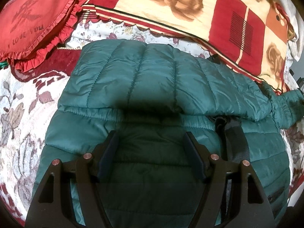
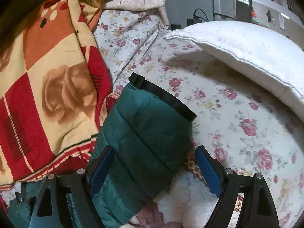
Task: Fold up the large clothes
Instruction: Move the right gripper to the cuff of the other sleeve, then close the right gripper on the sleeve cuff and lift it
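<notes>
A dark green quilted puffer jacket (image 1: 152, 79) lies on the bed, with one part folded across its middle and a sleeve cuff (image 1: 286, 110) sticking out at the right. My left gripper (image 1: 152, 138) is open and hovers over the jacket's near half, holding nothing. In the right wrist view a green sleeve (image 2: 150, 125) with a black cuff (image 2: 163, 96) lies on the floral sheet. My right gripper (image 2: 153, 150) is open, its blue pads (image 2: 207, 169) on either side of the sleeve, not closed on it.
A red and cream rose blanket (image 1: 190, 9) lies behind the jacket and also shows in the right wrist view (image 2: 47, 87). A red heart-shaped cushion (image 1: 34, 17) sits at far left. A white pillow (image 2: 247, 51) lies at right. A floral sheet (image 2: 228, 114) covers the bed.
</notes>
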The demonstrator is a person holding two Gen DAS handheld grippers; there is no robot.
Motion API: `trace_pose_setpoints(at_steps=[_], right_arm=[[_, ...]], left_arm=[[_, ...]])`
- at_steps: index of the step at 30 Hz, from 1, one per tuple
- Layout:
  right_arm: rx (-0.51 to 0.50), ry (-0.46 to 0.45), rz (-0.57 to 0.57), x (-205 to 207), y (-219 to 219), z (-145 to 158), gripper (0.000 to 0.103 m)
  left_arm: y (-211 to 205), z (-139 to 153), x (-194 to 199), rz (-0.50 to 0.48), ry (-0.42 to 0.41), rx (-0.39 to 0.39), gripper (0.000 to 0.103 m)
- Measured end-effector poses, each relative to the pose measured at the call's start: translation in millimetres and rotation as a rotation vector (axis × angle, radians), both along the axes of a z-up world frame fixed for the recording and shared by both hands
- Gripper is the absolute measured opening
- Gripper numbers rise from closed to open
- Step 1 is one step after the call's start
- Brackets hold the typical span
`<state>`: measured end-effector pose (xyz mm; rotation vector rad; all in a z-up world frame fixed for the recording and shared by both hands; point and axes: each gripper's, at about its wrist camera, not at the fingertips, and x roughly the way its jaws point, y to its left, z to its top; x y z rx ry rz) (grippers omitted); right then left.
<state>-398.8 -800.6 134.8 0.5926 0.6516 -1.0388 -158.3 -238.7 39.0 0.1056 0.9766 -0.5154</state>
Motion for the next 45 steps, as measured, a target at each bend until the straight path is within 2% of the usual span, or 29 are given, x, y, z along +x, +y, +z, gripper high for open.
trace_pose_setpoints(at_steps=[2, 4, 6, 7, 9, 12, 15, 26, 29, 34, 45], right_arm=[[0.007, -0.013, -0.008, 0.5, -5.0, -1.0, 0.084], [0.012, -0.020, -0.009, 1.0, -9.0, -1.4, 0.076], [-0.003, 0.000, -0.019, 0.8, -10.6, -0.2, 0.052], [-0.004, -0.008, -0.020, -0.8, -11.2, 0.5, 0.048], [-0.002, -0.032, -0.012, -4.6, -11.6, 2.8, 0.031], [-0.016, -0.076, 0.014, -12.7, -5.4, 12.2, 0.018], [-0.045, -0.086, 0.058, -13.5, 5.8, 22.6, 0.014], [-0.102, -0.130, 0.242, 11.6, 69.3, 65.7, 0.012], [-0.113, -0.136, 0.291, 20.8, 86.6, 76.7, 0.011], [-0.113, -0.133, 0.368, 37.7, 117.4, 88.3, 0.010], [-0.096, -0.135, 0.541, 76.6, 189.5, 107.1, 0.009]], left_arm=[[0.4, -0.2, -0.9, 0.000, 0.001, -0.002, 0.072], [0.4, -0.4, -0.9, 0.001, 0.001, -0.003, 0.072], [0.4, -0.7, -0.9, 0.001, 0.001, -0.004, 0.072], [0.5, -0.7, -1.1, 0.001, 0.001, -0.004, 0.072], [0.0, -1.0, -0.7, 0.001, 0.000, -0.004, 0.072], [0.1, -1.6, -1.0, 0.001, -0.001, -0.002, 0.072], [1.0, -1.8, -1.4, 0.001, 0.000, -0.004, 0.072], [4.5, 4.2, -1.1, 0.009, 0.026, -0.024, 0.072], [7.9, 13.3, -3.3, 0.013, 0.033, -0.039, 0.072], [12.7, 35.0, -13.9, -0.011, -0.034, -0.032, 0.072], [43.9, 54.0, -12.4, 0.025, -0.022, -0.084, 0.072]])
